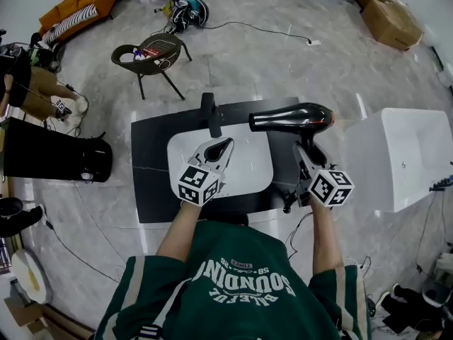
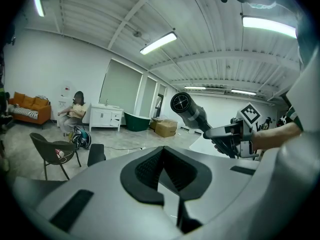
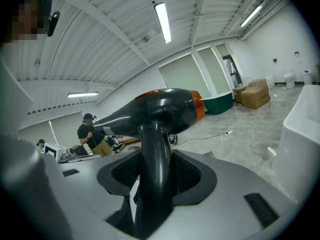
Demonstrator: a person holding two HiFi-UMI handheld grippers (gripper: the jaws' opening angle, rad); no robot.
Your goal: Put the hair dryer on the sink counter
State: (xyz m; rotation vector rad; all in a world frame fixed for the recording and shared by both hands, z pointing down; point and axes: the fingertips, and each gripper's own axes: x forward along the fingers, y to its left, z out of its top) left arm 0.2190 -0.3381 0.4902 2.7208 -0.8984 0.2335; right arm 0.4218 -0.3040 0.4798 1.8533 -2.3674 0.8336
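1. Step in hand: carrying. The hair dryer [image 1: 290, 117] is clamped by its handle in the right gripper [image 1: 306, 151]. It is held aloft at about 1 o'clock from the basin [image 1: 248, 172], nozzle toward 9 o'clock.
2. Next move, as judged: lower the dryer onto the bare sink counter [image 1: 148, 183] at the basin's 3 o'clock side, then release it.
3. Pose: the right forearm is extended, jaws pointing to 12 o'clock. The left gripper [image 1: 218, 149] has its jaws together, holds nothing and hovers over the basin.
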